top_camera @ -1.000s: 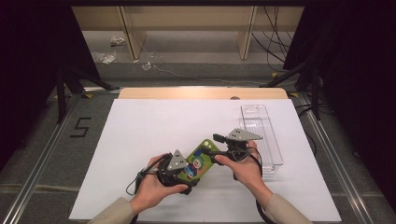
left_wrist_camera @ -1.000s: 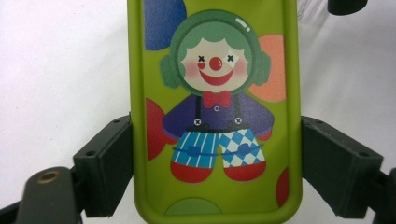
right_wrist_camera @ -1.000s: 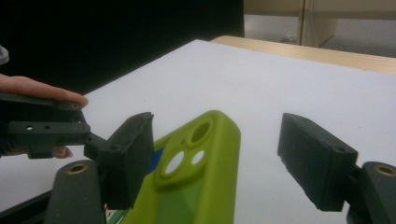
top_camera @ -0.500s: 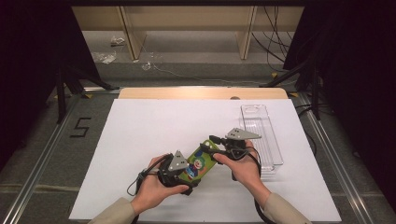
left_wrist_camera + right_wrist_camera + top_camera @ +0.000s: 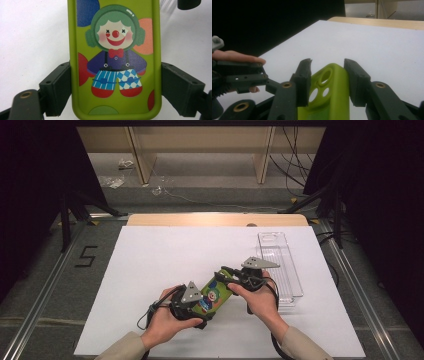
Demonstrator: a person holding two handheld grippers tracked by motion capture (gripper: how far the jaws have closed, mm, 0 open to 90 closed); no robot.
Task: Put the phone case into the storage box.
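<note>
A lime-green phone case (image 5: 212,295) printed with a clown lies between both hands above the white mat, near the front. My left gripper (image 5: 192,302) holds its lower end. In the left gripper view the case (image 5: 115,62) sits print-up with the black fingers (image 5: 56,87) pressed on its two long edges, so the left gripper (image 5: 115,87) is shut on it. My right gripper (image 5: 231,276) is at the upper end. In the right gripper view its jaws flank the camera-hole end of the case (image 5: 332,97), and the right gripper (image 5: 327,72) is closed against both sides.
A clear plastic tray (image 5: 280,265) lies along the right side of the white mat (image 5: 165,260), just beyond the right hand. A wooden strip (image 5: 215,220) borders the far edge. The left gripper (image 5: 244,77) and a fingertip show at the left of the right gripper view.
The right gripper has edged slightly left along the case's upper end. The left hand and the case have barely moved.
</note>
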